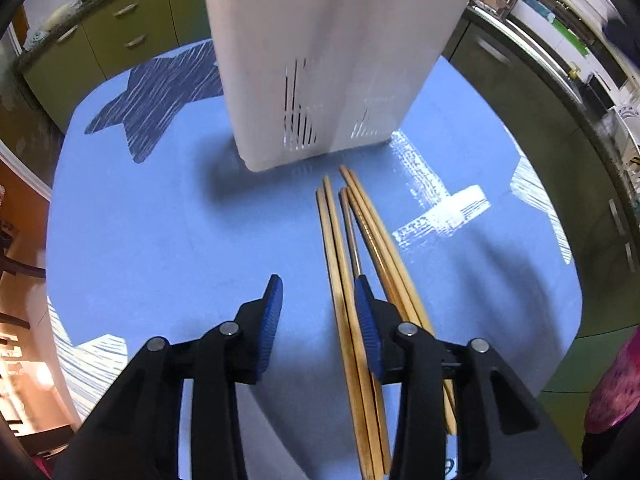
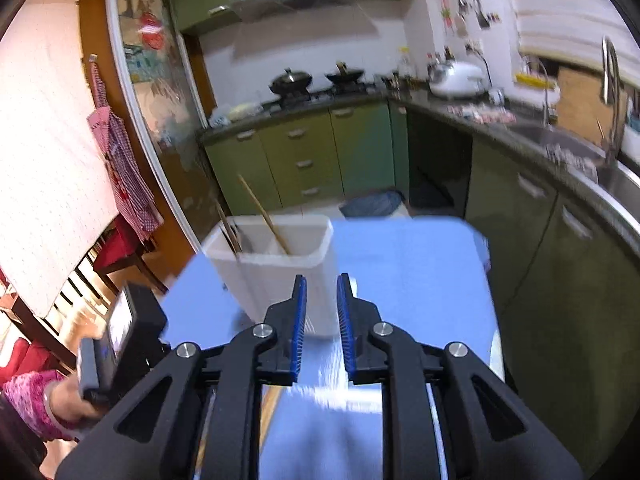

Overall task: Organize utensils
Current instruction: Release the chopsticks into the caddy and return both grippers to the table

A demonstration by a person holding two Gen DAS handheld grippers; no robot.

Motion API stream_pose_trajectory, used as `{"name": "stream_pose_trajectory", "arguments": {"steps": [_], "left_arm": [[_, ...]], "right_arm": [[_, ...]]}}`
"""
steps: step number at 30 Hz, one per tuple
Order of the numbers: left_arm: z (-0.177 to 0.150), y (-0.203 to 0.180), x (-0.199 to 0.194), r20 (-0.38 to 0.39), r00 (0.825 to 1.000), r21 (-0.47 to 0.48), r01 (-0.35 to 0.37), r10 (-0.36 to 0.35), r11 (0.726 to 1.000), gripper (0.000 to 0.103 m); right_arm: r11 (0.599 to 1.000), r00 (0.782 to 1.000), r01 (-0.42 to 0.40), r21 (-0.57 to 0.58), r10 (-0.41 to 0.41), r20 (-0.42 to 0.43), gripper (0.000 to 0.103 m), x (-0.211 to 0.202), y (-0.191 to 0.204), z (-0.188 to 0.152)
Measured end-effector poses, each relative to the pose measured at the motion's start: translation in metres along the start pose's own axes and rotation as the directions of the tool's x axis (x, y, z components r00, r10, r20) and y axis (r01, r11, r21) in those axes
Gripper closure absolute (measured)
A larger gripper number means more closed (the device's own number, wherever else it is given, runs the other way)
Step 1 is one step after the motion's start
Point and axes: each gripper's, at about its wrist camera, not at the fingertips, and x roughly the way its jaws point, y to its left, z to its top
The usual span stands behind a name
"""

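A white slotted utensil holder (image 1: 320,60) stands upright on the blue table (image 1: 160,220). Several wooden chopsticks (image 1: 340,264) and a metal one lie in a bundle in front of it, running under my left gripper's right finger. My left gripper (image 1: 318,292) is open and empty, low over the table just left of the bundle. In the right wrist view the holder (image 2: 280,264) has two compartments, with a chopstick (image 2: 264,216) leaning in one and more in the other. My right gripper (image 2: 322,284) is open and empty, above the table in front of the holder.
Green kitchen cabinets (image 2: 304,152) and a counter with a stove and pans (image 2: 316,80) stand behind the table. A sink and tap (image 2: 612,92) are at the right. The person's left hand and gripper body (image 2: 112,352) show at lower left. The table cover has star patterns (image 1: 152,96).
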Motion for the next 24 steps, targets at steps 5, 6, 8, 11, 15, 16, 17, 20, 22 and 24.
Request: {"name": "stream_pose_trajectory", "arguments": {"steps": [5,6,8,11,15,16,17,20,22,24], "left_arm": [[0.003,0.004,0.012,-0.032,0.999,-0.001,-0.021,0.020,1.000,0.076],[0.002,0.004,0.013,-0.036,0.999,-0.005,-0.011,0.011,1.000,0.076],[0.002,0.004,0.013,-0.039,0.999,-0.005,-0.004,0.004,1.000,0.076],[0.003,0.003,0.015,-0.046,0.999,-0.002,-0.018,0.018,1.000,0.076],[0.002,0.000,0.022,-0.072,0.997,-0.001,-0.024,0.024,1.000,0.077],[0.003,0.000,0.023,-0.075,0.997,-0.001,-0.025,0.025,1.000,0.077],[0.003,-0.001,0.024,-0.078,0.997,-0.002,-0.026,0.026,1.000,0.077],[0.004,-0.006,0.027,-0.080,0.996,0.007,-0.043,0.043,0.999,0.079],[0.005,-0.007,0.028,-0.082,0.995,0.006,-0.057,0.057,0.998,0.090],[0.005,-0.003,0.027,-0.083,0.995,0.000,-0.058,0.058,0.998,0.095]], "right_arm": [[0.998,0.998,-0.007,0.067,0.011,-0.068,0.087,0.023,-0.020,-0.046],[0.997,0.997,-0.009,0.081,0.015,-0.078,0.087,0.026,-0.024,-0.052],[0.995,0.996,-0.010,0.097,0.019,-0.091,0.087,0.031,-0.027,-0.058],[0.994,0.994,-0.008,0.106,0.019,-0.104,0.087,0.037,-0.031,-0.064],[0.994,0.994,-0.013,0.110,0.025,-0.109,0.087,0.041,-0.027,-0.060],[0.994,0.994,-0.015,0.110,0.027,-0.110,0.087,0.042,-0.027,-0.060],[0.994,0.994,-0.015,0.111,0.027,-0.110,0.087,0.042,-0.026,-0.059],[0.994,0.993,-0.017,0.110,0.029,-0.114,0.087,0.042,-0.024,-0.055],[0.995,0.992,-0.014,0.101,0.026,-0.126,0.087,0.045,-0.022,-0.056],[0.996,0.990,-0.011,0.094,0.024,-0.140,0.079,0.049,-0.020,-0.057]]}}
